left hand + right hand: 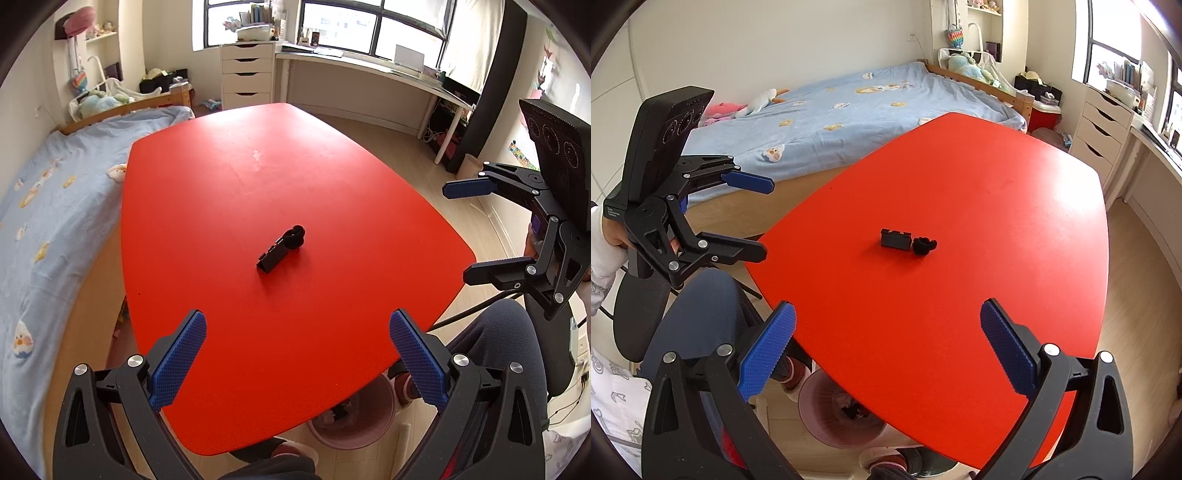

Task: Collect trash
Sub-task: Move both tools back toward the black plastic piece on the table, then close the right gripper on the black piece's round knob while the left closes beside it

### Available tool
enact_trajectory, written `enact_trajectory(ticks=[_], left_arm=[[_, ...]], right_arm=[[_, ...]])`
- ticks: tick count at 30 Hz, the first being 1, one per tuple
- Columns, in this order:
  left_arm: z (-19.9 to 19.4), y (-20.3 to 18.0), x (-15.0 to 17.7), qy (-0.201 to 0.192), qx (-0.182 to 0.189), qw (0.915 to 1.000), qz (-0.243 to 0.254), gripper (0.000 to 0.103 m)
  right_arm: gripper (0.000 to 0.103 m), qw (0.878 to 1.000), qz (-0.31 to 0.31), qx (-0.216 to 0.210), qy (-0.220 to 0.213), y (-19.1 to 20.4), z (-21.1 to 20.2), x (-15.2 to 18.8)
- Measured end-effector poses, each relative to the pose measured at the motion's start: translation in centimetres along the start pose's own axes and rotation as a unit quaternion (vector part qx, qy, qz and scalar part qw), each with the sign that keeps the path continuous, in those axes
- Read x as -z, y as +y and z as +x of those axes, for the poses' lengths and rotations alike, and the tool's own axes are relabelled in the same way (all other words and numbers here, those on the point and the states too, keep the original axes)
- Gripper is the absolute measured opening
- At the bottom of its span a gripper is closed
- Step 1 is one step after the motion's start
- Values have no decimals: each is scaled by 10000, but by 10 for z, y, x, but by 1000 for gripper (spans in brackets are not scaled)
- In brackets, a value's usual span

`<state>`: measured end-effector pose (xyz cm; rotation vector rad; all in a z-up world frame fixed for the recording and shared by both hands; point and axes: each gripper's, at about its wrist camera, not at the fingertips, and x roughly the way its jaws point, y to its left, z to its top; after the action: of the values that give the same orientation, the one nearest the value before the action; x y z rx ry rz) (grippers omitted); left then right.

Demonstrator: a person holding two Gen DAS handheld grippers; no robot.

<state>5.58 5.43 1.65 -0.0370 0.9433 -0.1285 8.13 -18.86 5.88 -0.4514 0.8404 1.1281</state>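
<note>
Two small black pieces of trash lie together near the middle of the red table (pixel 258 177): a flat notched black piece (pixel 271 255) (pixel 895 238) and a small round black lump (pixel 295 234) (pixel 924 246) touching its end. My left gripper (pixel 297 358) is open and empty, held above the near table edge. My right gripper (pixel 886 347) is open and empty too, above the table's other near edge. Each gripper shows in the other's view, the right one (pixel 458 229) and the left one (pixel 768 218), both beside the table.
A pink waste bin (pixel 354 417) (pixel 842 410) with some trash in it stands on the floor under the near table edge, by the person's legs. A bed with a blue cover (pixel 48 206) runs along one side of the table. White drawers (pixel 245 75) and a desk stand by the window.
</note>
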Motion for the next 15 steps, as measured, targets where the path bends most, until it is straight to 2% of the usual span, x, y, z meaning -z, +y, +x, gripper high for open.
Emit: enact_trajectory(ticks=[7, 15], left_arm=[[25, 13, -19, 173, 26, 9992, 349, 95], [55, 22, -37, 472, 269, 9964, 650, 95]], right_arm=[[98, 9983, -512, -95, 271, -20, 33, -30], [98, 9929, -970, -404, 560, -35, 75, -46]])
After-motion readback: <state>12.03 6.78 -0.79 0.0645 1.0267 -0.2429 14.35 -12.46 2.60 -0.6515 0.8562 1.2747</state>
